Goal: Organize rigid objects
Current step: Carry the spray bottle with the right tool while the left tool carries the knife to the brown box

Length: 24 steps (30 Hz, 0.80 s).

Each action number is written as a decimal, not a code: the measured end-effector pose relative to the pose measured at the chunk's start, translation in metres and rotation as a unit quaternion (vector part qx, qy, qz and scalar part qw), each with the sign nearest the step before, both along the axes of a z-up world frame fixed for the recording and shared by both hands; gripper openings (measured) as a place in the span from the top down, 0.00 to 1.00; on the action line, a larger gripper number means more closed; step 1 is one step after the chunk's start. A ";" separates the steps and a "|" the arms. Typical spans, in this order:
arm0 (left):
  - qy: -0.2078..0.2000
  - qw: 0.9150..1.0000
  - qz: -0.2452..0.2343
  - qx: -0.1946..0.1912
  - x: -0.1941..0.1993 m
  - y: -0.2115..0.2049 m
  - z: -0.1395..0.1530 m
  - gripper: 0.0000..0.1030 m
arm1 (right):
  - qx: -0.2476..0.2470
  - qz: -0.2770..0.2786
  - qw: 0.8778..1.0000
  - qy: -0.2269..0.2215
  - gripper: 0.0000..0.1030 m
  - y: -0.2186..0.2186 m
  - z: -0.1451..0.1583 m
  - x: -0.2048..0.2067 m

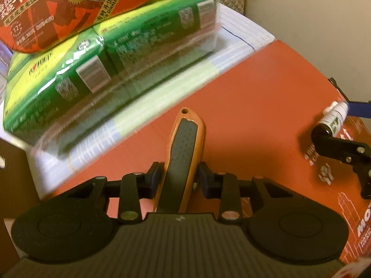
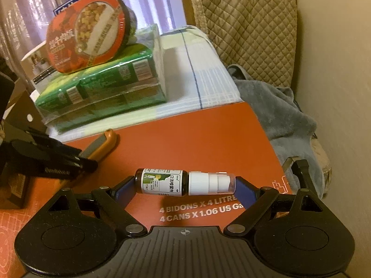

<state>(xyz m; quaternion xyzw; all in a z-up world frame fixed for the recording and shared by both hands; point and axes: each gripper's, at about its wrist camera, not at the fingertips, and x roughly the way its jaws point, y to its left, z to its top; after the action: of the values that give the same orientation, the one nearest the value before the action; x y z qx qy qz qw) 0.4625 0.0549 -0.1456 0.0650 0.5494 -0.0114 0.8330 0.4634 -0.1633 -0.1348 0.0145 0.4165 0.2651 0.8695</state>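
Note:
My left gripper [image 1: 179, 178] is shut on an orange and black utility knife [image 1: 183, 153], held over the red cardboard box [image 1: 255, 106]; the knife's tip end points away from me. My right gripper [image 2: 184, 186] is shut on a small dark spray bottle [image 2: 183, 181] with a white cap, gripped end to end and lying sideways above the red box [image 2: 197, 134]. The bottle [image 1: 334, 115] and right gripper show at the right edge of the left wrist view. The knife [image 2: 102, 146] and left gripper show at the left of the right wrist view.
A green shrink-wrapped pack of boxes [image 1: 111, 69] lies on a white checked cloth [image 2: 204, 81] behind the red box, with a red instant rice bowl [image 2: 88, 32] on top. A quilted beige cover [image 2: 245, 27] and grey blanket [image 2: 278, 113] lie at the right by the wall.

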 end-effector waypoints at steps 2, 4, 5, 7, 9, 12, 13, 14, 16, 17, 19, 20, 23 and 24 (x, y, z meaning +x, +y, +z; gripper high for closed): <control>0.002 1.000 0.009 -0.001 -0.009 -0.005 0.000 0.71 | 0.002 0.006 1.000 -0.002 0.16 0.000 0.002 -0.003; 0.002 1.000 0.016 -0.005 -0.018 -0.008 0.000 0.71 | 0.004 0.012 1.000 -0.003 0.16 0.000 0.003 -0.007; 0.001 1.000 0.018 -0.007 -0.025 -0.009 0.000 0.71 | 0.005 0.015 1.000 -0.003 0.16 0.000 0.004 -0.009; 0.000 1.000 0.023 -0.011 -0.041 -0.009 0.001 0.71 | 0.005 0.021 1.000 -0.004 0.16 0.000 0.004 -0.013; 0.001 0.999 0.033 -0.020 -0.057 -0.006 0.002 0.71 | 0.006 0.028 1.000 -0.003 0.16 0.000 0.005 -0.019; 0.003 0.999 0.047 -0.026 -0.082 -0.001 0.004 0.71 | 0.006 0.041 0.999 -0.001 0.16 -0.001 0.004 -0.029; 0.004 0.998 0.052 -0.026 -0.090 0.000 0.004 0.71 | 0.007 0.046 0.999 0.000 0.16 -0.001 0.003 -0.033; 0.006 0.998 0.059 -0.027 -0.100 0.002 0.005 0.71 | 0.007 0.051 0.999 0.003 0.16 -0.001 0.003 -0.036; 0.009 0.997 0.070 -0.031 -0.116 0.005 0.007 0.71 | 0.006 0.062 0.998 0.007 0.16 -0.001 0.001 -0.044; 0.010 0.997 0.075 -0.033 -0.124 0.006 0.007 0.71 | 0.006 0.067 0.998 0.009 0.16 -0.001 0.000 -0.048; 0.015 0.996 0.086 -0.035 -0.138 0.007 0.007 0.71 | 0.004 0.076 0.997 0.013 0.16 0.000 -0.003 -0.056; 0.017 0.995 0.090 -0.036 -0.147 0.009 0.008 0.71 | 0.004 0.081 0.997 0.015 0.16 0.000 -0.004 -0.059; 0.024 0.994 0.102 -0.042 -0.165 0.013 0.011 0.71 | 0.002 0.095 0.995 0.018 0.16 0.002 -0.006 -0.069; 0.024 0.993 0.105 -0.045 -0.170 0.014 0.011 0.71 | 0.002 0.099 0.995 0.018 0.16 0.002 -0.006 -0.071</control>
<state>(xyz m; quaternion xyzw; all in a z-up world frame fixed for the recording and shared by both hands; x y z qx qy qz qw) 0.2923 0.0693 -0.1342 -0.0310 0.5721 0.0496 0.8181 0.3919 -0.1610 -0.1412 -0.0207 0.4309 0.3504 0.8313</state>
